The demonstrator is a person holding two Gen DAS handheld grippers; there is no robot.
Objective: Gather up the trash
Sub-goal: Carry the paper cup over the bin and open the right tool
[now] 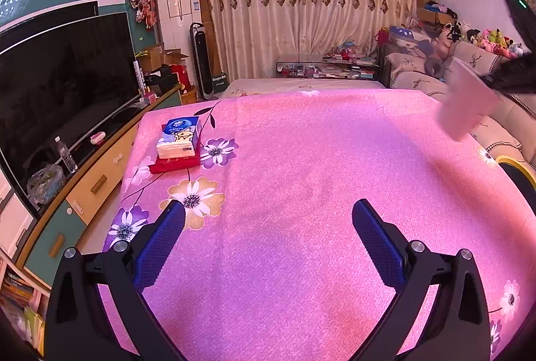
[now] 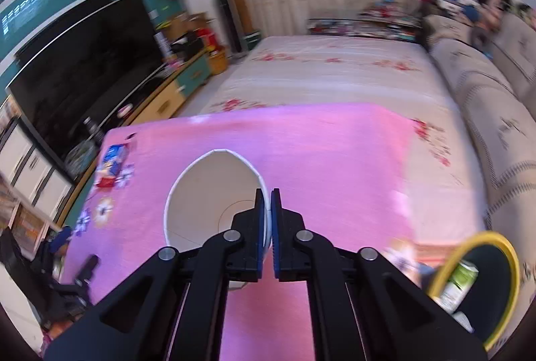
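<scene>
Right gripper [image 2: 267, 193] pinches paper cup [image 2: 207, 193] wall; left gripper [image 1: 268, 220] gapes empty

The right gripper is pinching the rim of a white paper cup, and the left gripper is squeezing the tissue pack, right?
Not quite. The left gripper holds nothing: the left wrist view shows its jaws wide apart over the pink cloth, with the tissue pack lying apart, further off. The right gripper does pinch the white paper cup's rim, as the right wrist view shows.
</scene>
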